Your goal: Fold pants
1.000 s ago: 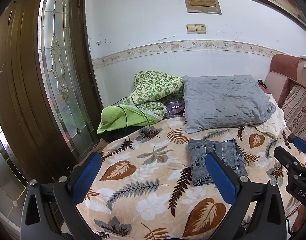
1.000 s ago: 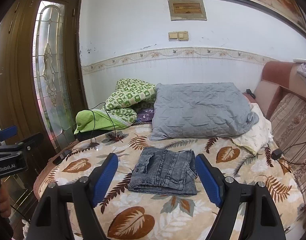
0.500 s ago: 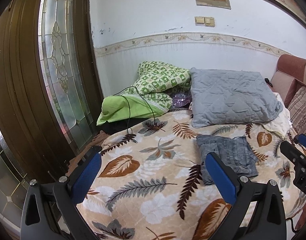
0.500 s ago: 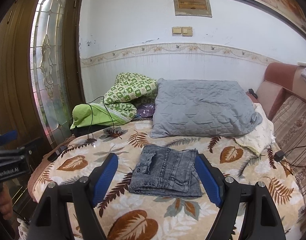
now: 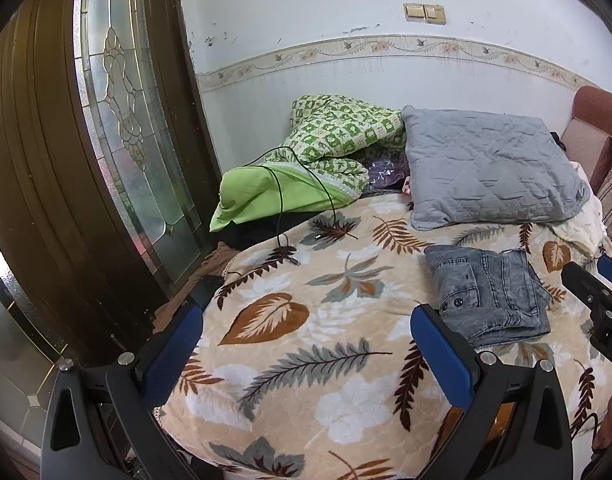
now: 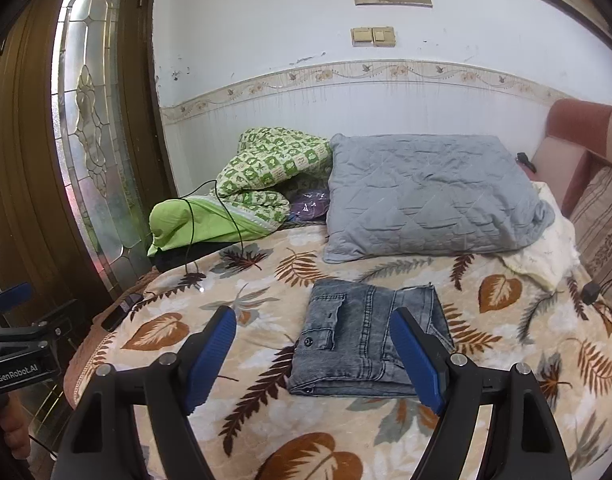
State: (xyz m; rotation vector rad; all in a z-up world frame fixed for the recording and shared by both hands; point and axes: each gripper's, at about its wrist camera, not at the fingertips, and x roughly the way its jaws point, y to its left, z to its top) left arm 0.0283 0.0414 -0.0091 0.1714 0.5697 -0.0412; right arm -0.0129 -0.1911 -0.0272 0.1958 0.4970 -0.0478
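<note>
pants [image 6: 370, 344]: grey denim, folded into a flat rectangle on the leaf-print blanket [image 6: 266, 420]; button and pocket end at 9 o'clock of the stack, folded edge toward the camera
pants location: centre of the bed, at 6 o'clock of the grey pillow [image 6: 426, 196], apart from it
right gripper [image 6: 312, 356]: jaws spread wide, nothing between the pads, hovering over the near edge of the pants; right blue finger overlaps the stack's right part in view, contact cannot be told
left gripper [image 5: 306, 356]: jaws spread wide, empty, over bare blanket; pants [image 5: 490, 292] lie at its 2 o'clock, just past the right finger
green quilt [image 6: 250, 196]: bunched at 9 o'clock of the pillow, black cable [image 6: 230, 216] draped over it
door [image 5: 86, 140]: dark wood with leaded glass, at 9 o'clock of the bed
sofa [image 6: 586, 168]: at 3 o'clock of the pillow
wall: white, twin switch plate [image 6: 373, 37] at 12 o'clock
</note>
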